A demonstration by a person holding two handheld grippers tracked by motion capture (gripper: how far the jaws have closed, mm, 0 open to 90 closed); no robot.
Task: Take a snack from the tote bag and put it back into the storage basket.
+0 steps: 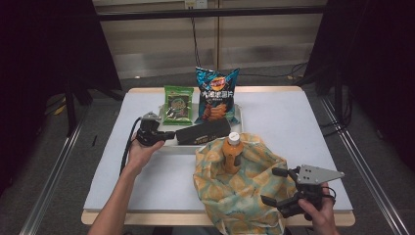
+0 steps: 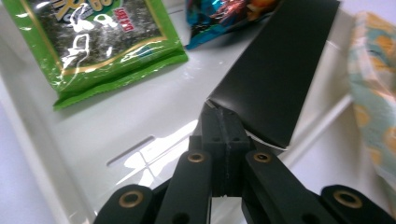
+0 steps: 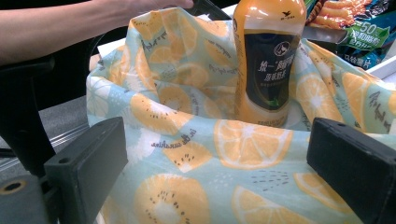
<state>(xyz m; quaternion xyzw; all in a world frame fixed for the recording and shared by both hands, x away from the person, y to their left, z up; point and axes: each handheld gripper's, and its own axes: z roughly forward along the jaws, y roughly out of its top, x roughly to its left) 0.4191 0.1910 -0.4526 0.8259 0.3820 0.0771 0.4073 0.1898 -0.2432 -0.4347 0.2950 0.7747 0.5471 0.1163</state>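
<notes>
A long black box lies in a white tray at mid table. My left gripper is at the box's left end. In the left gripper view its jaws are pressed together on the near corner of the black box. A fruit-print cloth bag stands at the front with an orange drink bottle upright inside. My right gripper is at the bag's right side. Its jaws stand wide apart before the bag's cloth and the bottle, gripping nothing.
A green seaweed packet and a blue chip bag lean at the back of the tray. The green packet lies just beyond my left jaws. The person's left forearm crosses behind the bag. The table's front edge is close.
</notes>
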